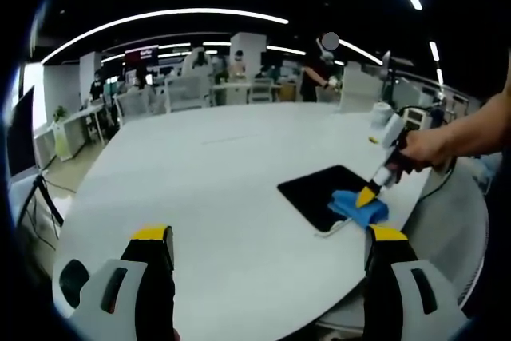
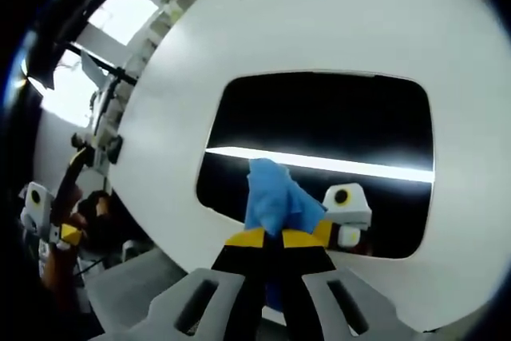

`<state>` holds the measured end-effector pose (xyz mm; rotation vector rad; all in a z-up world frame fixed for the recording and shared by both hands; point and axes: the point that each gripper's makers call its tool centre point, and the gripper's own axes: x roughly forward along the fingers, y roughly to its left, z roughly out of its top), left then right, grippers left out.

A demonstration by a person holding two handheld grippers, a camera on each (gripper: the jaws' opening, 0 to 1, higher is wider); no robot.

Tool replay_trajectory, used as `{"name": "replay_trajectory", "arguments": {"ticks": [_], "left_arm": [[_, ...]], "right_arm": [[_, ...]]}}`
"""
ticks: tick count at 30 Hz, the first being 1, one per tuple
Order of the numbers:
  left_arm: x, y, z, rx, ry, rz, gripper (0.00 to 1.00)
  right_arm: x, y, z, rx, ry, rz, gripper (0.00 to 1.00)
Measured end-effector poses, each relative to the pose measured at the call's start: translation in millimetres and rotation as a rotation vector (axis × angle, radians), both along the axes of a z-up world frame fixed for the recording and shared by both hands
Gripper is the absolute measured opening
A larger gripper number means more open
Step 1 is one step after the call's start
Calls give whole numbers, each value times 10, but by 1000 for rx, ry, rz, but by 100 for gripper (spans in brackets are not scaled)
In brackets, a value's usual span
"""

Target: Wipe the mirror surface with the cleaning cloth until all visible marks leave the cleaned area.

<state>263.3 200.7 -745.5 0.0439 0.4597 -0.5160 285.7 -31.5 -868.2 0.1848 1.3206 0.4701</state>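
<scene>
A dark rectangular mirror (image 1: 319,193) (image 2: 319,129) lies flat on the white round table (image 1: 215,197), near its right edge. A blue cleaning cloth (image 1: 361,207) (image 2: 273,197) rests on the mirror's near corner. My right gripper (image 2: 277,237) is shut on the cloth and presses it against the glass; in the left gripper view the right gripper (image 1: 369,195) comes in from the right, held by a person's hand (image 1: 427,149). My left gripper (image 1: 267,237) hovers over the bare table with its yellow-tipped jaws wide apart and nothing between them. The mirror reflects a bright ceiling light strip.
Office desks, chairs and several people stand beyond the table's far side. A small white object (image 1: 382,113) sits near the table's right rim. A tripod (image 1: 40,193) stands off the table's left edge. The other gripper and a person (image 2: 60,229) show at the left of the right gripper view.
</scene>
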Motion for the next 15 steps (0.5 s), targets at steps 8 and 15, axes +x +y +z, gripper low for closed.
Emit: {"name": "replay_trajectory", "arguments": {"ticks": [8,15], "left_arm": [[20,8,-1,0,5,-4,100],[77,-32,158,-115,-41,25,100]], "right_arm": [[21,-1,2,-12,-2,-1,0],[62,10,9,-38,-10,25,0]]}}
